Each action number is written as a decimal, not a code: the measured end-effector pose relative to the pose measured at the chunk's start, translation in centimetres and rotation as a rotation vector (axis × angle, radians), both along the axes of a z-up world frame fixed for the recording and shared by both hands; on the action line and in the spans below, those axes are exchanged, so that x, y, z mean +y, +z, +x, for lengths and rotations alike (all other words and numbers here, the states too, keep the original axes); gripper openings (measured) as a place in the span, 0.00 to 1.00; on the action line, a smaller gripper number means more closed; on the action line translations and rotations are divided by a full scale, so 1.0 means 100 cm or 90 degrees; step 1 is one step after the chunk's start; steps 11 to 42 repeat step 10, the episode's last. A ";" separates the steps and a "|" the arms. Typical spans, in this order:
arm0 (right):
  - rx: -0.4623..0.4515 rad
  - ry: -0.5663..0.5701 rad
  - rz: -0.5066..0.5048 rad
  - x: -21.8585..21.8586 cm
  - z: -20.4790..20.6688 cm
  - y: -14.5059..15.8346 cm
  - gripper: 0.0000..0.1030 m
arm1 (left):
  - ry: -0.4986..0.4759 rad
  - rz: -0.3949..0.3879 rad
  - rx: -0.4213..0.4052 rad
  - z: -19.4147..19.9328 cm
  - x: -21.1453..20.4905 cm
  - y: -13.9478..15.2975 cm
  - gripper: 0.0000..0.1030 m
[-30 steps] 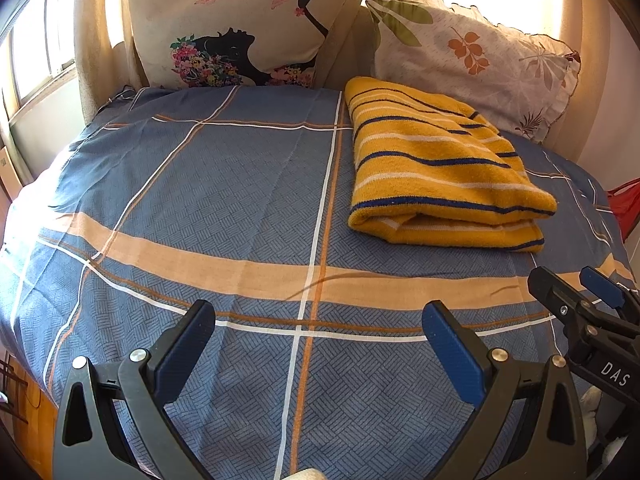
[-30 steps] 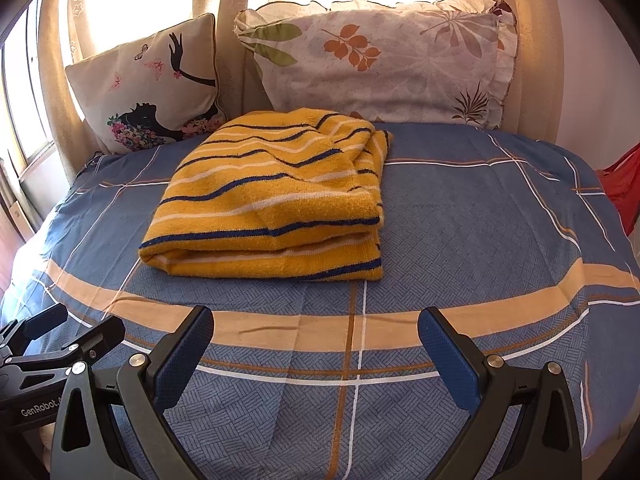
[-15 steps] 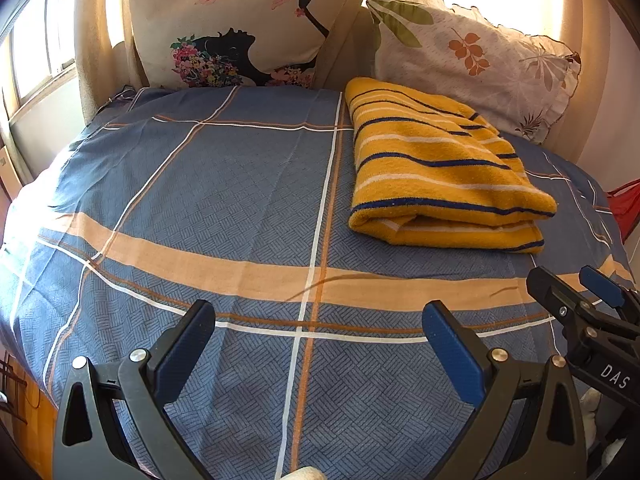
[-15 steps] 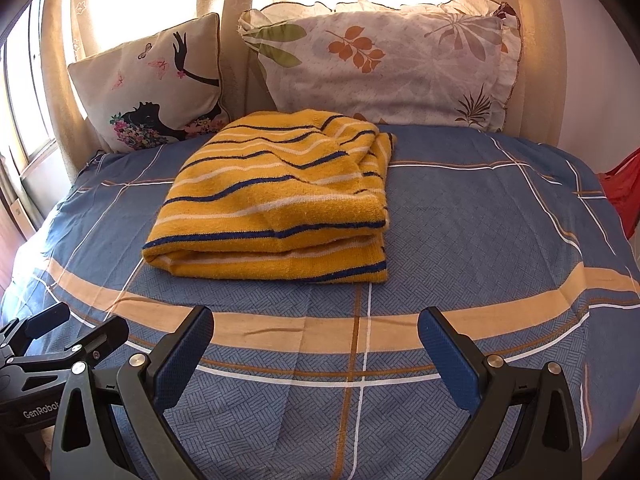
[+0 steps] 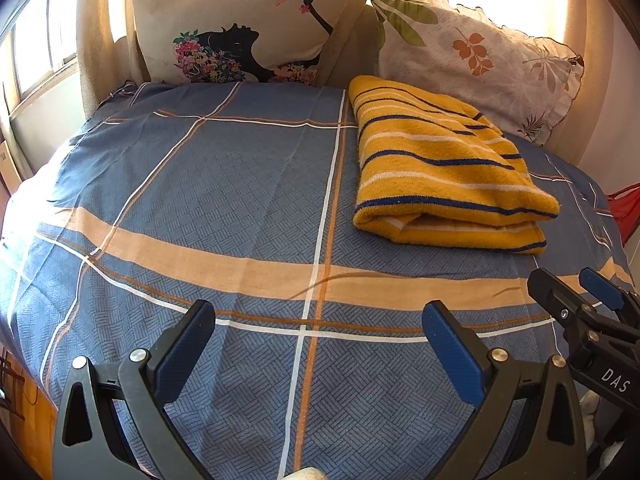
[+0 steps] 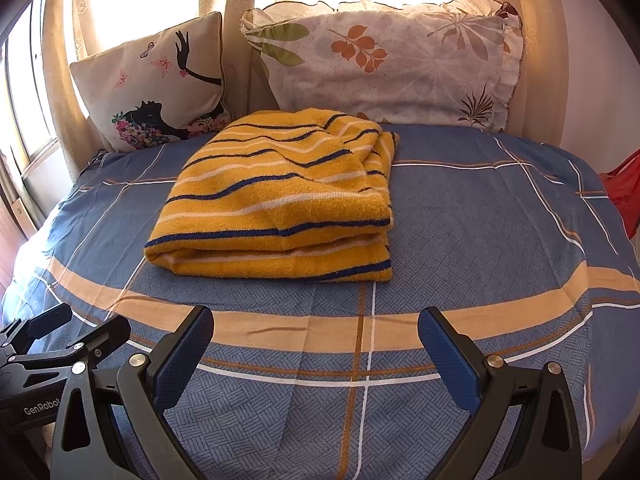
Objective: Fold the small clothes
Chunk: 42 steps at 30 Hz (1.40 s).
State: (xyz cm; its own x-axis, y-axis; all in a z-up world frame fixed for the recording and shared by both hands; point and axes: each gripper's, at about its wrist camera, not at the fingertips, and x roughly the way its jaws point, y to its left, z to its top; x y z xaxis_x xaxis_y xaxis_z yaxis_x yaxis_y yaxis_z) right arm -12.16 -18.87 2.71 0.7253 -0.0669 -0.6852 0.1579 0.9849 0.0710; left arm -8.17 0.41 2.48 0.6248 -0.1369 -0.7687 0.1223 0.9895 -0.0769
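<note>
A yellow garment with dark blue and white stripes [image 5: 444, 168] lies folded into a thick rectangle on the blue checked bed cover [image 5: 224, 184]; it also shows in the right wrist view [image 6: 280, 204]. My left gripper [image 5: 318, 330] is open and empty above the near part of the bed, well short and left of the garment. My right gripper [image 6: 316, 334] is open and empty, a little in front of the garment's folded near edge. Each gripper shows at the edge of the other's view: the right gripper [image 5: 576, 296] and the left gripper [image 6: 84, 326].
Two pillows lean at the head of the bed: one with a black silhouette print [image 5: 248, 20] and one with leaves [image 6: 384, 64]. Curtains and a window [image 6: 24, 92] stand behind and to the left. A red object [image 6: 624, 192] lies past the bed's right edge.
Both grippers have drifted slightly; the garment has shifted a little in the views. Nothing was grasped or released.
</note>
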 end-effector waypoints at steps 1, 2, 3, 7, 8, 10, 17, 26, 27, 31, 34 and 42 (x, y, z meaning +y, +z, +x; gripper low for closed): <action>-0.001 0.001 -0.001 0.001 0.000 0.000 1.00 | 0.001 -0.001 -0.001 0.000 0.001 0.000 1.00; -0.002 0.003 -0.002 0.001 0.001 0.001 1.00 | 0.001 -0.002 -0.001 0.001 0.002 0.000 1.00; -0.003 0.003 -0.004 0.002 0.001 0.002 1.00 | 0.002 -0.003 -0.003 0.001 0.002 0.001 1.00; -0.007 0.008 -0.007 0.004 0.004 0.005 1.00 | 0.006 -0.006 -0.011 0.002 0.007 0.006 1.00; -0.007 0.010 -0.008 0.004 0.005 0.006 1.00 | 0.006 -0.005 -0.014 0.002 0.007 0.008 1.00; -0.004 0.013 -0.007 0.005 0.007 0.006 1.00 | 0.005 -0.001 -0.017 0.003 0.006 0.010 1.00; -0.004 0.013 -0.007 0.005 0.007 0.006 1.00 | 0.005 -0.001 -0.017 0.003 0.006 0.010 1.00; -0.004 0.013 -0.007 0.005 0.007 0.006 1.00 | 0.005 -0.001 -0.017 0.003 0.006 0.010 1.00; -0.004 0.013 -0.007 0.005 0.007 0.006 1.00 | 0.005 -0.001 -0.017 0.003 0.006 0.010 1.00; -0.004 0.013 -0.007 0.005 0.007 0.006 1.00 | 0.005 -0.001 -0.017 0.003 0.006 0.010 1.00; -0.004 0.013 -0.007 0.005 0.007 0.006 1.00 | 0.005 -0.001 -0.017 0.003 0.006 0.010 1.00; -0.004 0.013 -0.007 0.005 0.007 0.006 1.00 | 0.005 -0.001 -0.017 0.003 0.006 0.010 1.00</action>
